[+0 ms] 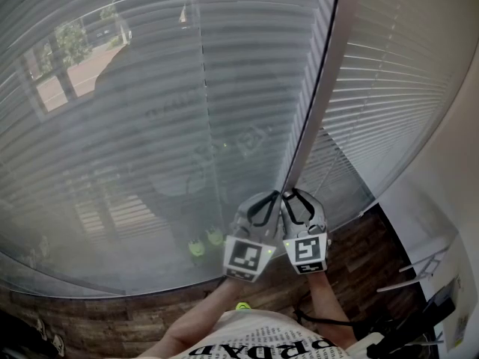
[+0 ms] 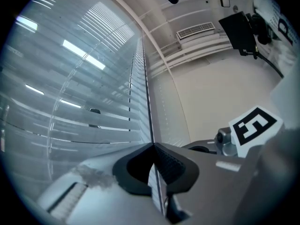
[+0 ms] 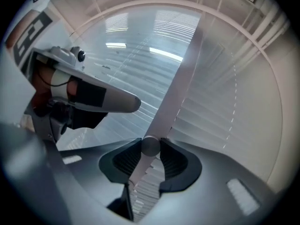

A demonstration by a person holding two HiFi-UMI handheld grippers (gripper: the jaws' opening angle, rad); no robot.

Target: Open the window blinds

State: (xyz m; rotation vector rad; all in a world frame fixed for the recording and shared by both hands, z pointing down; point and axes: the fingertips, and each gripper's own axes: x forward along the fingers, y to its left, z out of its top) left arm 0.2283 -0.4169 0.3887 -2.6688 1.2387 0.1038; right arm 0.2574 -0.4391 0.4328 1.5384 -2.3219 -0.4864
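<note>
Grey slatted blinds cover the window, with a second, paler blind to the right. A pale wand hangs between them. My right gripper is shut on the wand's lower end, seen as a translucent rod whose round tip sits between the pads. My left gripper is right beside it, touching or nearly so. Its jaws are shut on a thin dark cord that runs up along the blind's edge.
A dark wooden surface lies below the window. A white wall closes in on the right, with dark equipment at its foot. The left gripper view shows a ceiling vent. The person's forearms reach up from the bottom edge.
</note>
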